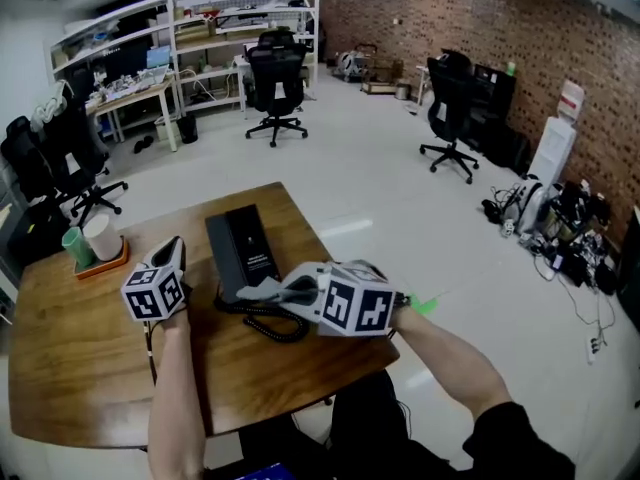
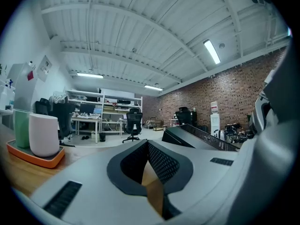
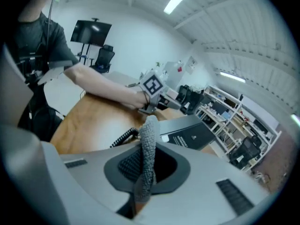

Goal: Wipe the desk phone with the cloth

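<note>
Cloth [image 3: 150,135] is pinched tight in the right gripper [image 3: 149,162], at the near end of the phone [image 1: 245,248] on the desk [image 1: 80,368]. Left gripper [image 2: 147,146] is closed on nothing, so a hard wipe might shove the phone or snag its cord [image 1: 268,326].

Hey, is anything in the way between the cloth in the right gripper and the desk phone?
Nothing visible does. The right gripper holds the cloth beside the desk phone's near end, close to its coiled cord.
</note>
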The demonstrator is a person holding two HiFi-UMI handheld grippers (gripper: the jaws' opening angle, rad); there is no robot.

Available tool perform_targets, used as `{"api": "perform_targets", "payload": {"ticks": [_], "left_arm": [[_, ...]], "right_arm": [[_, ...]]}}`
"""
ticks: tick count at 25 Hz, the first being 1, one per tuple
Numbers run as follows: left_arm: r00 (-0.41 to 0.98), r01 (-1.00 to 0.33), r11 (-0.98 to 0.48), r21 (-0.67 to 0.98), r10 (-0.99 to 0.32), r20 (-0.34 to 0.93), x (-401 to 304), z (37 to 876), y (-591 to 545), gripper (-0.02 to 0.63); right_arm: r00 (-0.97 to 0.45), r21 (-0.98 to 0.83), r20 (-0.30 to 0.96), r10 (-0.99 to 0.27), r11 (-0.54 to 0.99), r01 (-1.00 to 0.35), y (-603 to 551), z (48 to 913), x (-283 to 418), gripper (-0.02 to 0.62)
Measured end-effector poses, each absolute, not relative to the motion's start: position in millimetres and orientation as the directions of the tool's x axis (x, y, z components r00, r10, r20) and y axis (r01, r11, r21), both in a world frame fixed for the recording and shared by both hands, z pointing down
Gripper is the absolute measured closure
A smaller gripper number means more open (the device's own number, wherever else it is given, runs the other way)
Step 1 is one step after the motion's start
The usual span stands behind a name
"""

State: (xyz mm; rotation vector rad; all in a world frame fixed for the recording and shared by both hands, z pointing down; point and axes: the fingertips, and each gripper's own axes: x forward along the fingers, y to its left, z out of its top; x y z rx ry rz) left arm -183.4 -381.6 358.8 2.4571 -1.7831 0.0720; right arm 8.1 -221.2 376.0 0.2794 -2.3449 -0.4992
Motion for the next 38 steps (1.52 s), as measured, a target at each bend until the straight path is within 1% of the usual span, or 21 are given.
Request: {"api": "perform_targets", "payload": {"ticks": [3,7,11,15,18,20,22,27,33,38], "left_arm": [[0.326,-0.945,-0.319,0.075,-0.937,0.126,-178.4,366.0,-377.8,0.615],[0.35,-0.936,-0.341,0.082,-0.927,0.137,-183.5,372.9,-371.1,0.615],[0.361,-0.931,-0.349,0.106,-0.923,0.131,-193.8,370.8,-363.0,0.615],[0.384,-0.918,-0.364,0.158,-0.915,0.122,-195.6,362.7,-350.5,0.615],[0.405,-0.909,-0.391,0.146,-0.91,0.09,-168.4,340.2,-335.7,0.615],[0.438,-0.894,-0.428,0.131,-0.897,0.06,-128.3,316.0,-331.3,0.615],[0.449,-0.888,-0.439,0.136,-0.891,0.058,-95.4,304.5,-322.2,0.615],[0.389,-0.919,-0.377,0.11,-0.914,0.114,-107.8,307.5,-292.2,0.615],[0.47,-0.876,-0.45,0.176,-0.877,0.097,-83.3,314.0,-258.4,0.615],[0.531,-0.83,-0.502,0.245,-0.845,0.067,-73.6,313.6,-243.2,0.617]], "right_arm": [[-0.82,0.38,0.467,-0.332,0.912,-0.153,-203.2,339.6,18.0,0.571],[-0.912,0.303,0.225,-0.344,0.914,-0.27,-179.5,292.4,27.7,0.571],[-0.934,0.235,0.029,-0.356,0.911,-0.34,-154.3,255.9,46.7,0.571],[-0.93,0.184,-0.085,-0.359,0.911,-0.369,-134.7,248.8,66.9,0.571],[-0.924,0.186,-0.115,-0.364,0.906,-0.38,-132.5,248.2,90.1,0.571],[-0.919,0.195,-0.126,-0.374,0.899,-0.392,-133.8,244.8,115.0,0.571],[-0.917,0.193,-0.129,-0.379,0.897,-0.398,-135.7,247.0,128.8,0.571],[-0.92,0.153,-0.111,-0.375,0.909,-0.389,-152.2,259.2,91.7,0.571],[-0.911,0.085,-0.146,-0.387,0.912,-0.401,-154.9,264.0,96.1,0.571],[-0.91,0.077,-0.156,-0.384,0.914,-0.399,-150.5,266.8,93.0,0.571]]}}
